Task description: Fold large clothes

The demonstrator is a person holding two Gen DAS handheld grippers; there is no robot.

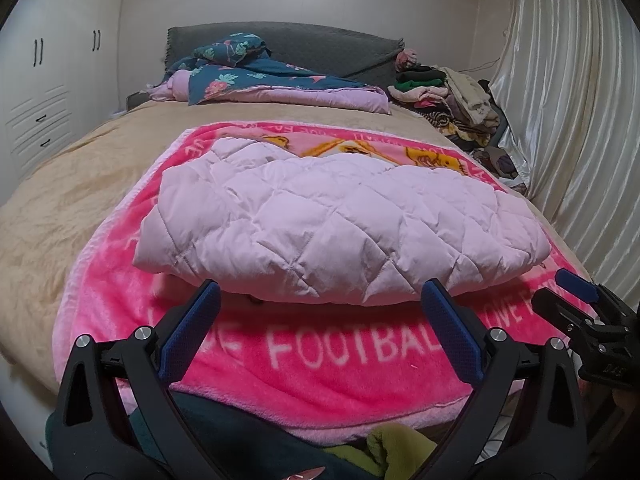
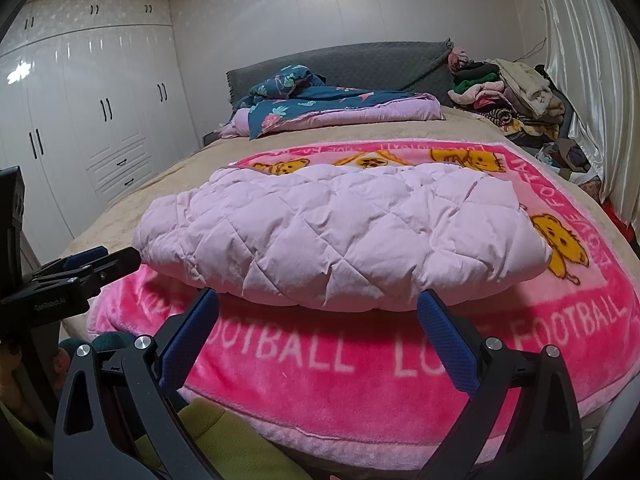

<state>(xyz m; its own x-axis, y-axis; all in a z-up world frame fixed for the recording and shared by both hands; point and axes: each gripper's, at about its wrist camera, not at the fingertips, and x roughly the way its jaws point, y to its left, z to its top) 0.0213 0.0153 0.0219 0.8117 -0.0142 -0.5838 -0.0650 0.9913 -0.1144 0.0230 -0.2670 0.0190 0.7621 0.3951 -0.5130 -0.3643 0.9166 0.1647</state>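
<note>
The pink quilted jacket (image 1: 340,224) lies folded into a puffy bundle on the blanket (image 1: 320,364), which is spread over the near end of the bed (image 1: 60,200). Its long axis runs left to right across the bed, with a rounded folded edge facing the grippers. Which end is collar or hem cannot be told.

The left gripper (image 1: 320,324) hangs just short of that near edge, its jaws spread wide and holding nothing. The right gripper (image 2: 318,320) sits beside it at the same edge, likewise released and empty. Each shows at the margin of the other's view.

The fold looks nearly done, or done: the bundle is compact and no sleeve trails out. If another fold is wanted, the next move calls for both grippers to close on the near edge at two points well apart and carry it over together, keeping the slippery padding from springing open. Otherwise the bundle needs lifting to the clothes pile (image 2: 516,96) by the headboard.
</note>
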